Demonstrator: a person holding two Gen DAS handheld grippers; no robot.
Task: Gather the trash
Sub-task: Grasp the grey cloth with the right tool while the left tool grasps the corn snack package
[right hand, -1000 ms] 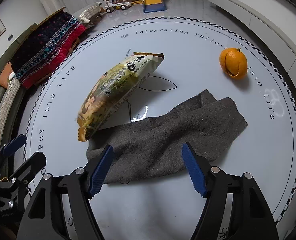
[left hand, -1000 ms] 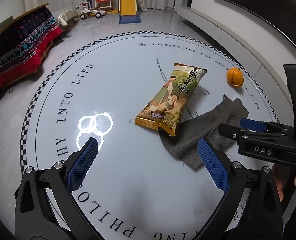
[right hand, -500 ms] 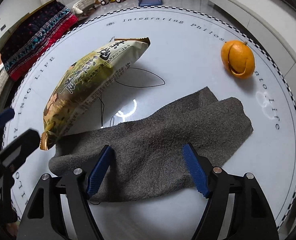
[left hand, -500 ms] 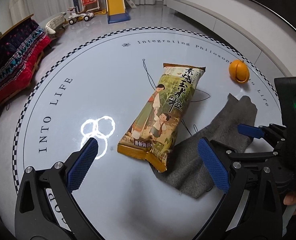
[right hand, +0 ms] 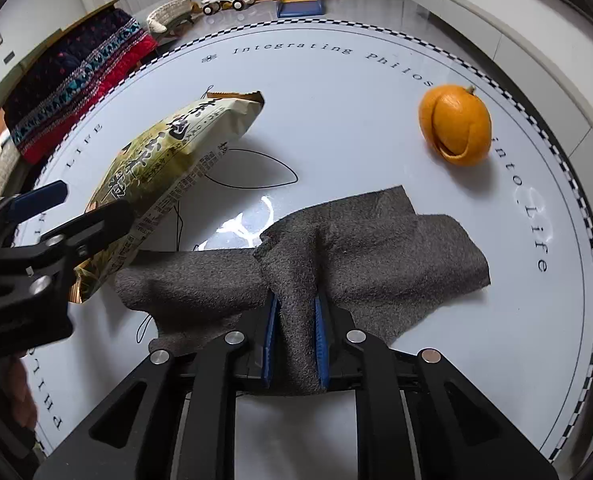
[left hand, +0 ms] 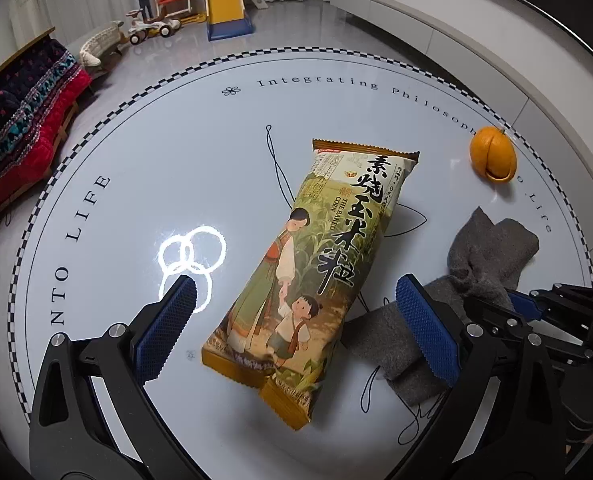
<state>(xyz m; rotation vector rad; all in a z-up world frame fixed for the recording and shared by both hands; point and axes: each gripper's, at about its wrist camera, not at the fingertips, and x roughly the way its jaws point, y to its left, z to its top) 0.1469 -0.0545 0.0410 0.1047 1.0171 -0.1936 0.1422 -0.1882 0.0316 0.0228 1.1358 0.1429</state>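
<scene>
1. The snack packet (left hand: 320,264) lies flat on the round white table (left hand: 200,152), its long axis running near to far. Its near sealed end sits between the spread fingers of the left gripper (left hand: 296,316), which hovers over it without touching. In the right wrist view the packet's near corner appears to overlap the grey cloth (right hand: 336,248); whether it rests on the cloth or only beside it cannot be settled.

2. Risk: the packet is wide, glossy and looks puffed. Closing across its full width is likely to buckle it or squeeze it out forward. A grip on the near seam would be more secure.

3. The right gripper (right hand: 294,344) is pressed together on a bunched fold of the grey cloth, which rises between its blue pads. The remainder of the cloth trails on the table to left and right.

4. Risk: if the cloth is pulled while the packet's corner bears on it, the packet may be dragged or turned out from between the left fingers. Lifting the cloth first, or holding it still, would avoid this.

5. Risk: the two grippers stand close together near the table's near edge. A sideways move by either could bring them into contact.

6. The orange peel (right hand: 454,126) sits at the far right, close to the checkered rim and well apart from both grippers. A trailing cloth edge swept that way could push it off the table.

7. No bin is visible in either view, so the drop point cannot be assessed.
</scene>
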